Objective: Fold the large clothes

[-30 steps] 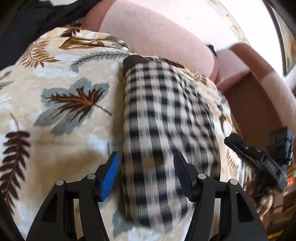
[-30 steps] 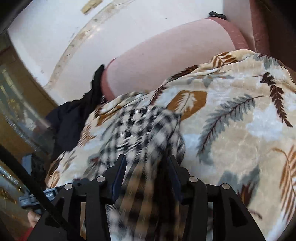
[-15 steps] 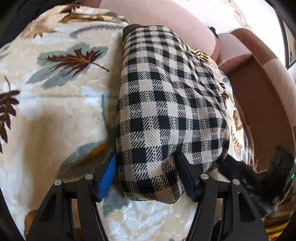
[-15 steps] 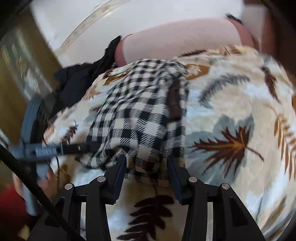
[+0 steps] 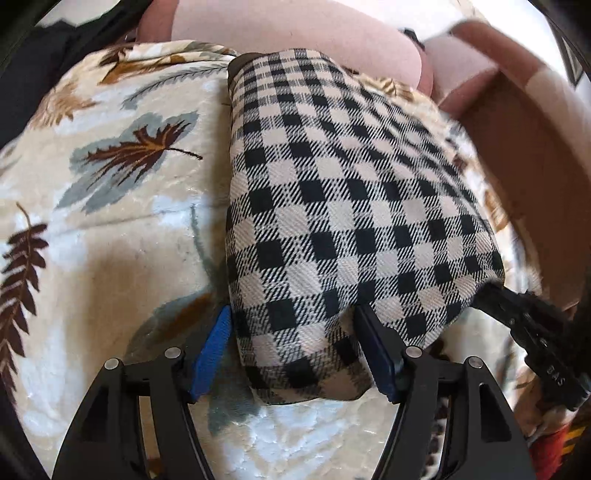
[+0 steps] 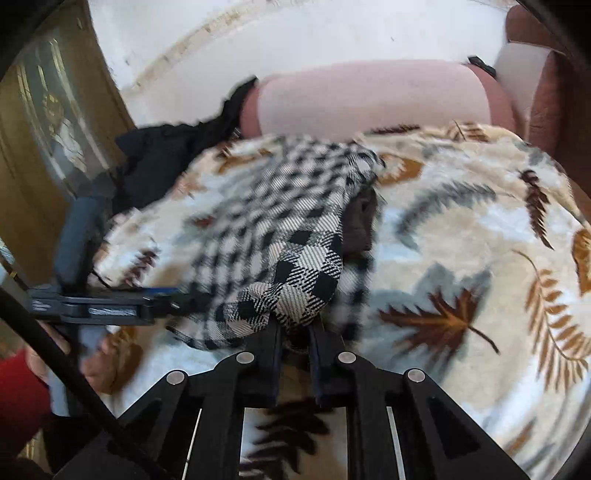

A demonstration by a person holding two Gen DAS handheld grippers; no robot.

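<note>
Left wrist view: the checked garment (image 5: 343,206) lies as a long folded strip on a leaf-patterned blanket (image 5: 122,221) spread over a pink sofa (image 5: 295,33). The left gripper (image 5: 291,354) straddles the strip's near end, its jaws apart and opening, with the cloth between them; the blue pads (image 5: 212,350) stand just beside the fabric and do not seem to press it. That looks like a release, leaving the end where it was laid. At the right edge the right gripper (image 5: 532,325) reaches in at the strip's near right corner.

Right wrist view: the right gripper (image 6: 295,332) has its jaws nearly together and closing on a bunched fold of the garment's near end (image 6: 291,295), probably to lift that end for the next fold. The left gripper (image 6: 110,306) comes in level from the left at the same end. A dark garment (image 6: 166,155) lies beyond the blanket's far left edge.
</note>
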